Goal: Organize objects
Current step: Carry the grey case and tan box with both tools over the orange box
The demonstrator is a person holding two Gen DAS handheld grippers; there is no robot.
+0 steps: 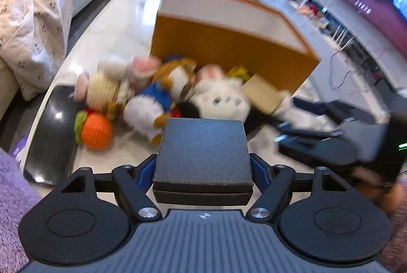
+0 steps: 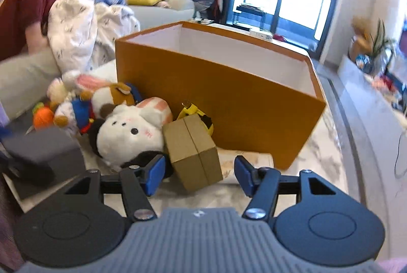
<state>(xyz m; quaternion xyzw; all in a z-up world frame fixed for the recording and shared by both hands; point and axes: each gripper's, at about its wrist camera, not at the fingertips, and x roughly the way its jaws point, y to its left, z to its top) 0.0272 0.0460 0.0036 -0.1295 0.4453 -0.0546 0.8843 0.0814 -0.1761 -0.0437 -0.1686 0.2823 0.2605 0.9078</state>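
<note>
My left gripper [image 1: 203, 171] is shut on a flat black box [image 1: 203, 153] and holds it above the table; the black box also shows at the left of the right wrist view [image 2: 43, 148]. My right gripper [image 2: 197, 172] is open, its blue fingers [image 2: 155, 171] on either side of a small brown cardboard box [image 2: 194, 150] without touching it. A large orange box [image 2: 218, 105] with a white inside stands open behind it; it also shows in the left wrist view [image 1: 229, 43]. A white plush [image 2: 129, 133], a blue-and-white plush [image 1: 150, 105] and an orange knitted ball [image 1: 96, 130] lie in a pile.
The white marble table [image 2: 328, 145] ends at a curved edge on the right. A black tablet [image 1: 51, 130] lies at the table's left end. A sofa with a pale quilt [image 1: 33, 26] stands to the left. My right gripper shows blurred at the right of the left wrist view [image 1: 305, 133].
</note>
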